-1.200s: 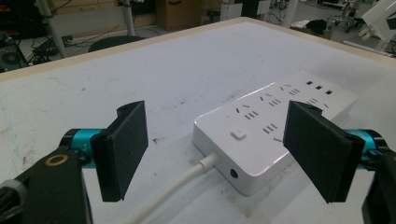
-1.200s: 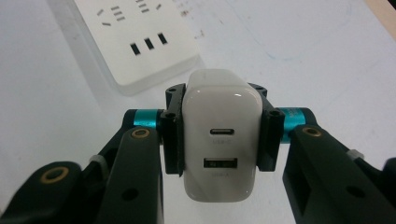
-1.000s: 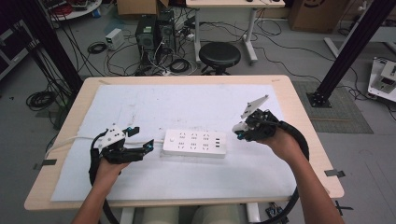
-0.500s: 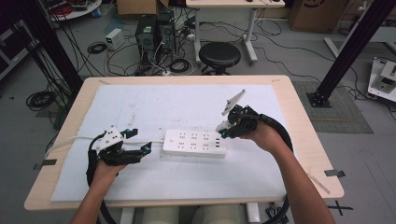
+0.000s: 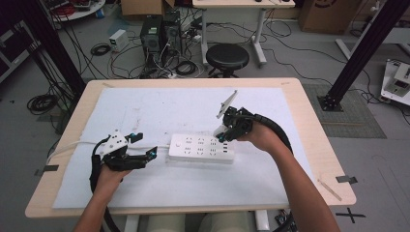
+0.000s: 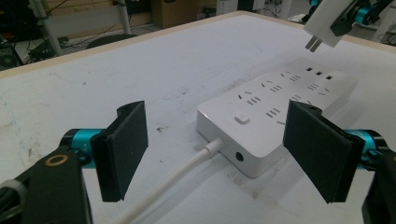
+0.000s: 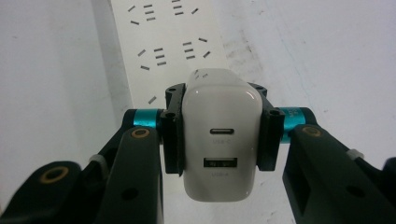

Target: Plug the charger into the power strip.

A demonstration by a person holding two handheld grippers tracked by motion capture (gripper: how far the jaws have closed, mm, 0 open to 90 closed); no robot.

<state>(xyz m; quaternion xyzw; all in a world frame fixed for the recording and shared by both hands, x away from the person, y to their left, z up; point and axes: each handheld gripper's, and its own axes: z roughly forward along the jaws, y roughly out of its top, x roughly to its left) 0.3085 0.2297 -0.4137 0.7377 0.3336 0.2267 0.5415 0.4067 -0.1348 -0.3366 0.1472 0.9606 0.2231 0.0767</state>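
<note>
Left gripper (image 5: 145,155): jaws spread wide, low over the tabletop's left half.
Right gripper (image 5: 226,134): jaws clamped, tilted down, right of tabletop centre.

High camera overhead looking forward and down on the whole table (image 5: 309,145), left gripper camera low and close, facing along the power strip (image 6: 280,102), right gripper camera straight above it, strip (image 7: 163,37) shared by all three

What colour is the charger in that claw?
White charger, clearest in the right gripper view.
</note>
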